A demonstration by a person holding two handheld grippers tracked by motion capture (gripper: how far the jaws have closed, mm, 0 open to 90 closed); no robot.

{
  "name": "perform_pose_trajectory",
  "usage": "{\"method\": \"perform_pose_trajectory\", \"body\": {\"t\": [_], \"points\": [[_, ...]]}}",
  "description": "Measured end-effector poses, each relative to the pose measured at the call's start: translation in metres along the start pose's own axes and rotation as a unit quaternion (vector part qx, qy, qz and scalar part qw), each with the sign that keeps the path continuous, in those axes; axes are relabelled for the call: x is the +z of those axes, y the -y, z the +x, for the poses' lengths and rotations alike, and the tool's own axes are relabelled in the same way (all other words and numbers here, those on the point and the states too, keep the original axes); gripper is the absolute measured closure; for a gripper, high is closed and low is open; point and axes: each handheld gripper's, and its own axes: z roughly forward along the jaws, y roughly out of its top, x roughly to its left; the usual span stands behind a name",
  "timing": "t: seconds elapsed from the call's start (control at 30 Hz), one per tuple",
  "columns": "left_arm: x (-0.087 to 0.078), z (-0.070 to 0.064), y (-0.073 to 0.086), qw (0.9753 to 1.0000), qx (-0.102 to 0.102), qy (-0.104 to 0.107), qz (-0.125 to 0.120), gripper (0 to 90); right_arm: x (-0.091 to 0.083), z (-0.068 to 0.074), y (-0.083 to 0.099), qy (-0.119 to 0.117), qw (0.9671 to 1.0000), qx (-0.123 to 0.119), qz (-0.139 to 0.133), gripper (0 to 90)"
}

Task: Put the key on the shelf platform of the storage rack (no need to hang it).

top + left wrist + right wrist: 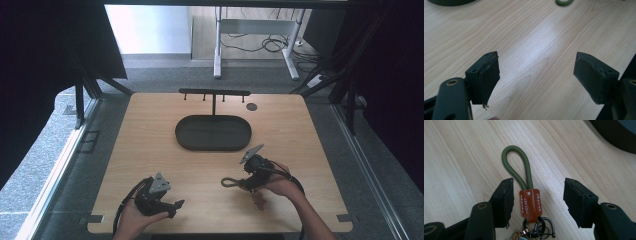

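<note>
- Left gripper (pixel 176 205): a black two-jaw tool with a grey three-cornered plate on top, held in the person's left hand (pixel 134 220) over the near left part of the light wooden counter (pixel 150 140). In the left gripper view (pixel 536 80) its jaws stand spread wide with bare wood grain between them, pinching nothing.
- Keychain (pixel 231 182): an olive-green braided cord loop joined to an orange-brown leather tab with white stitching, ending in dark metal rings. It lies flat on the counter, near the front edge and right of centre, well apart from the left gripper. In the left gripper view a short arc of the green cord (pixel 564 2) shows at the top edge.
- Oval tray (pixel 186 134): a dark, shallow, matt dish at the middle of the counter, farther back than the keychain. Behind it rises a black T-shaped rack (pixel 214 93) with small hooks under its bar.
- Right gripper (pixel 243 184): a black tool of the same make, held in the person's right hand (pixel 282 186), pointing left. In the right gripper view (pixel 537 197) its jaws are spread, one on each side of the leather tab (pixel 530 203), touching neither edge; the cord loop (pixel 517 162) extends beyond the jaw tips, and the rings (pixel 541 227) lie nearest the camera.
- Round dark disc (pixel 251 106): a small flat mark near the back edge of the counter, right of the rack.
</note>
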Motion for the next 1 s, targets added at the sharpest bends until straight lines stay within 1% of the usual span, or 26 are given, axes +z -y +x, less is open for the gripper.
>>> {"method": "perform_pose_trajectory", "body": {"t": [0.13,0.2,0.23,0.27,0.37,0.4,0.47,0.5,0.6,0.63,0.67,0.7,0.73,0.77,0.9,1.0], "points": [[0.0,0.001,0.0,1.0,0.0,0.0,0.0,21.4,0.008,-0.002,0.0,0.0,0.9999,-0.004,0.013,42.8],[0.0,0.001,0.0,1.0,0.0,0.0,0.0,21.4,0.01,-0.003,0.0,-0.001,0.9999,-0.006,0.014,42.9],[0.0,0.001,0.0,1.0,-0.001,0.0,0.0,21.4,0.013,-0.003,0.0,-0.003,0.9997,-0.005,0.022,43.2],[0.0,0.001,0.0,1.0,-0.001,0.0,0.0,21.5,0.014,-0.002,0.0,-0.003,0.9997,-0.007,0.023,43.2],[-0.001,0.002,0.001,1.0,-0.001,0.0,0.0,21.5,0.015,-0.001,0.001,-0.002,0.9995,-0.01,0.03,43.5],[-0.001,0.002,0.001,1.0,-0.001,0.0,0.0,21.4,0.016,0.001,0.002,0.001,0.9992,-0.015,0.037,43.8],[-0.001,0.001,0.001,1.0,-0.002,0.0,-0.001,21.4,0.017,0.002,0.003,0.0,0.999,-0.019,0.04,44.2],[-0.001,0.001,0.0,1.0,-0.002,0.0,-0.001,21.5,0.018,0.003,0.004,-0.003,0.9987,-0.023,0.045,45.6],[-0.002,0.001,0.0,1.0,0.0,-0.001,-0.002,21.4,0.02,0.004,0.007,-0.005,0.9985,-0.022,0.05,49.3],[-0.002,0.001,0.0,1.0,-0.001,-0.001,-0.002,21.5,0.02,0.005,0.007,-0.008,0.9983,-0.017,0.055,51.0],[-0.002,0.001,0.0,1.0,-0.001,-0.001,-0.002,21.5,0.021,0.004,0.009,-0.012,0.9982,-0.019,0.056,51.9],[-0.001,0.001,0.001,1.0,-0.002,0.0,-0.001,21.5,0.022,0.004,0.009,-0.013,0.998,-0.016,0.06,52.6],[-0.001,0.001,0.001,1.0,-0.002,0.0,-0.001,21.5,0.022,0.004,0.01,-0.015,0.9981,-0.015,0.057,54.4],[-0.001,0.001,0.001,1.0,-0.002,0.0,-0.001,21.4,0.022,0.004,0.01,-0.015,0.9981,-0.015,0.057,54.4],[0.0,0.002,0.001,1.0,0.0,0.0,-0.001,21.5,0.021,0.002,0.011,-0.014,0.9981,-0.017,0.058,62.9],[0.0,0.002,0.001,1.0,0.0,-0.001,0.0,21.4,0.02,0.002,0.011,-0.015,0.9979,-0.015,0.061,65.6]]}}
